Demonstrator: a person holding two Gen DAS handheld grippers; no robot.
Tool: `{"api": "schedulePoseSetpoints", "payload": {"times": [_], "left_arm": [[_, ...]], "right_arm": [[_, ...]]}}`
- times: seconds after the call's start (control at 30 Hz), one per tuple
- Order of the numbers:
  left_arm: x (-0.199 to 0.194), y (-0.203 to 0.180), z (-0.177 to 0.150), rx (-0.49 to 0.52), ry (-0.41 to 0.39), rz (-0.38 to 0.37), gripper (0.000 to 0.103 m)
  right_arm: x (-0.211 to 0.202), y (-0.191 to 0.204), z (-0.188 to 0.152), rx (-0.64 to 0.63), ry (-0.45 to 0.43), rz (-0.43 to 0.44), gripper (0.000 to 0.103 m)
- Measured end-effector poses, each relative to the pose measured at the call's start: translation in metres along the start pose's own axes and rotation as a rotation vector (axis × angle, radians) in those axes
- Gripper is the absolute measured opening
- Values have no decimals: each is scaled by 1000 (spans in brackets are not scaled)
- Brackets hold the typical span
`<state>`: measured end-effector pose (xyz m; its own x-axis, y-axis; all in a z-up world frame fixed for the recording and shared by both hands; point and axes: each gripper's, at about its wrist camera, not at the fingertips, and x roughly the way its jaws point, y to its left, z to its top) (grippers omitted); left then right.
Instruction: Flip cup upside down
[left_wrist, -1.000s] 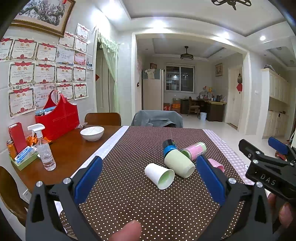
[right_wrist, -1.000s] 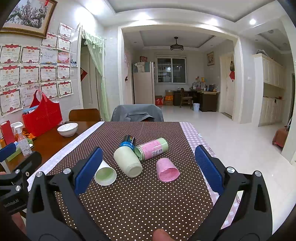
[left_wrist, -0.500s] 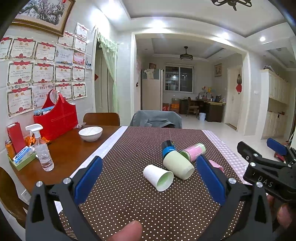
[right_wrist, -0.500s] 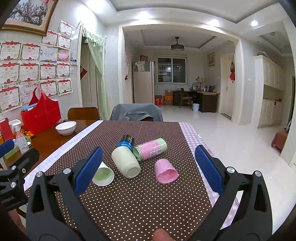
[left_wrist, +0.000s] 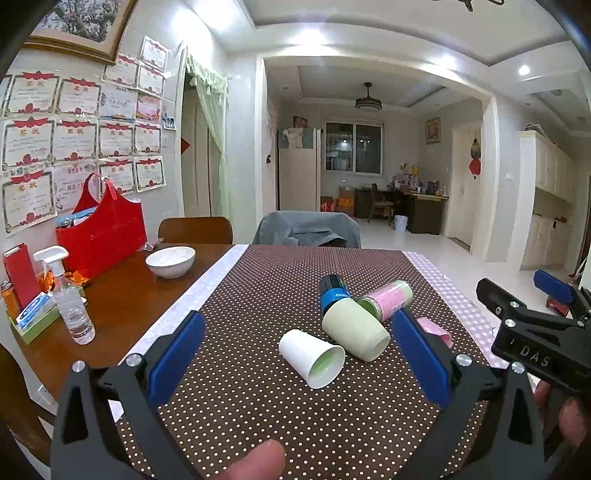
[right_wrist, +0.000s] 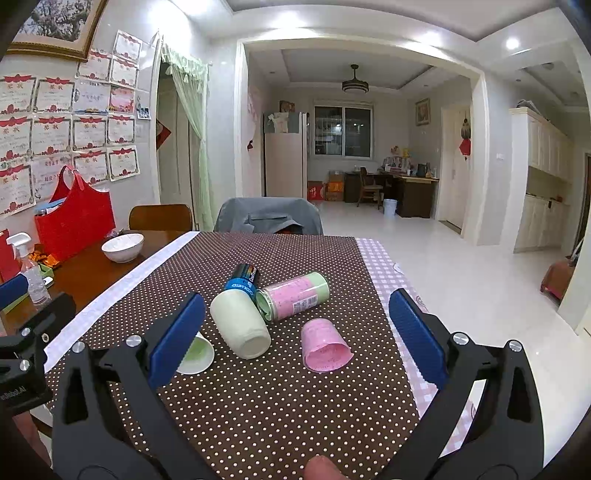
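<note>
left hand-held gripper (left_wrist: 297, 349) released, hovering, white cup (left_wrist: 312, 357) at 12 between its jaws, on its side, mouth toward camera | right hand-held gripper (right_wrist: 295, 338) released, pink cup (right_wrist: 325, 349) at 12 | green cup (left_wrist: 355, 334) touches white cup at 2 | counter (left_wrist: 122, 299) free at 9, edge near at 3

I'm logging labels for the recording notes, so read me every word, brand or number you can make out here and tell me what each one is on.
"DAS": white letters on the black body of the right claw, seen from the left wrist view.
Blue band on the dark can: white brand lettering, too distorted to read.
Pink and green can: small print and barcode, too small.
Wall certificates: headings blurred, unreadable.
Left claw: no text visible.
</note>
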<state>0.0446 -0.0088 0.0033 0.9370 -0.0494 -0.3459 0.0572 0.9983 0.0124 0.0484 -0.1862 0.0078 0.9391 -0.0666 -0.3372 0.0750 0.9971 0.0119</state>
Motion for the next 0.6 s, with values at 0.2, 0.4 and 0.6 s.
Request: {"api": "schedulePoseSetpoints", "payload": {"times": [0.2, 0.4, 0.6], "left_arm": [[27, -2, 2, 13, 32, 1, 99], [63, -7, 10, 46, 94, -6, 99], [108, -27, 13, 119, 189, -55, 99]], "right_arm": [[29, 4, 3, -14, 49, 23, 98], [64, -3, 0, -2, 129, 50, 98], [108, -26, -11, 39, 233, 29, 98]]}}
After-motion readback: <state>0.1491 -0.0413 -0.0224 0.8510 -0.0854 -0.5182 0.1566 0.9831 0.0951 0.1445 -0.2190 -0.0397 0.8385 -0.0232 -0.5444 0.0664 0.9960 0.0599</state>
